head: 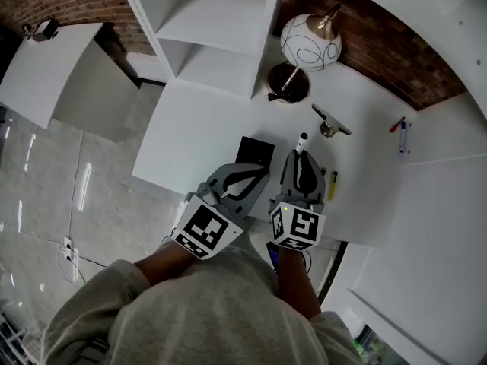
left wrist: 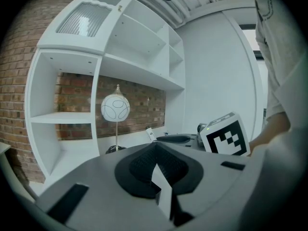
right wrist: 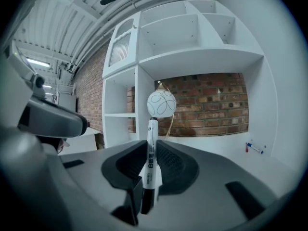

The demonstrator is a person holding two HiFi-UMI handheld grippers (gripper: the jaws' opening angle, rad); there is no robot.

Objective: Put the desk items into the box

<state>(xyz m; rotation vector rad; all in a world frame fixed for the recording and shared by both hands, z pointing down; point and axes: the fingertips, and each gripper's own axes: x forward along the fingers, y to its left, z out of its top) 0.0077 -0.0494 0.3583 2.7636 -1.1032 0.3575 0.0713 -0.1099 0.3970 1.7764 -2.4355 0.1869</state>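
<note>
Over the desk, seemingly barely begun: clamping a marker in the right gripper near the black box, left gripper closed empty, yellow pen and clip uncollected.

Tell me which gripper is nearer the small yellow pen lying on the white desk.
Right. The right gripper, shut on a white marker, has the yellow pen just off its right side; the left gripper sits farther away, on the right gripper's other side.
</note>
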